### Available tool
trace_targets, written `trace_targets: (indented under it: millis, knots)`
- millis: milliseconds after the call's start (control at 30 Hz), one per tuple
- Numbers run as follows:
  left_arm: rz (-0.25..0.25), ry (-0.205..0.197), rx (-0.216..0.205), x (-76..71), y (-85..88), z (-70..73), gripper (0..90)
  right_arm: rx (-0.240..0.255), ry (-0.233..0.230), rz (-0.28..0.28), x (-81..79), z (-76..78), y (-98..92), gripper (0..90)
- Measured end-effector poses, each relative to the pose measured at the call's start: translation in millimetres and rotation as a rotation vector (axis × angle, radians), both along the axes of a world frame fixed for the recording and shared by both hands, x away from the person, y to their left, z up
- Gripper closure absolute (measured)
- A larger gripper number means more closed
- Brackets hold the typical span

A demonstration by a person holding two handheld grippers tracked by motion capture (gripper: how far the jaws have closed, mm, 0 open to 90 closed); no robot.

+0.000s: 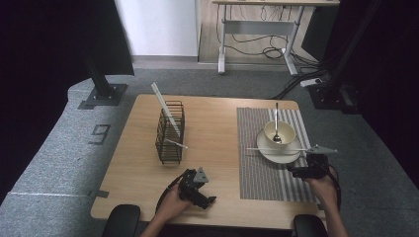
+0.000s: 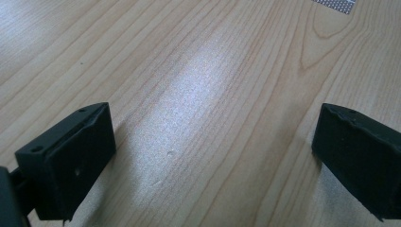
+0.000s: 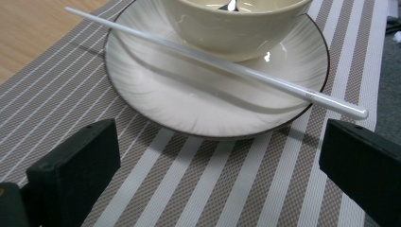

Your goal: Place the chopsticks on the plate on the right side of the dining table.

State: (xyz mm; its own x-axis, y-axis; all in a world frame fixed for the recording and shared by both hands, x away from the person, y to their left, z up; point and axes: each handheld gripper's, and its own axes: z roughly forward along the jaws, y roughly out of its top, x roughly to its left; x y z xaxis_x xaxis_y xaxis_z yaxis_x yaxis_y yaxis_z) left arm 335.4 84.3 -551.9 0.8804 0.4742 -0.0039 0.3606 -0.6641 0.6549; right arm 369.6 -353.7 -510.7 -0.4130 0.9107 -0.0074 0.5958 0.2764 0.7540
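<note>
Seen from the high view, your left hand-held gripper rests low on the wooden worktop near its front edge, while your right hand-held gripper sits over the striped placemat, just in front of the plate. A cream bowl with a spoon in it stands on that plate, and a white chopstick lies across the plate's near side. To the left, a black wire basket holds two more white chopsticks.

In the left gripper view, your jaws stand wide apart over bare worktop, gripping nothing.

In the right gripper view, your jaws are also spread wide and empty above the placemat; the chopstick spans the plate, its tip overhanging the rim, beside the bowl.
</note>
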Motion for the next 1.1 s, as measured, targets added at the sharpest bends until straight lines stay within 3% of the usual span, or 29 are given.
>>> trace_targets:
  millis: [300, 567, 867, 1100]
  knots:
    - [0.001, 0.001, 0.002, 0.0, 0.3, 0.1, 0.1, -0.015, 0.022, 0.06, -20.0, 16.7, 7.3, 0.0]
    - [0.001, 0.001, 0.002, 0.1, 0.3, 0.2, 0.1, 0.006, 0.048, 0.141, -32.5, 34.8, 26.7, 0.0]
    - [0.003, 0.002, 0.001, 0.1, -0.2, 0.0, 0.0, -0.017, 0.046, 0.234, -37.2, 57.2, 58.8, 0.0]
    - [0.002, 0.003, 0.002, 0.2, -0.1, 0.1, 0.0, -0.013, 0.028, 0.305, -29.4, 72.3, 81.0, 0.0]
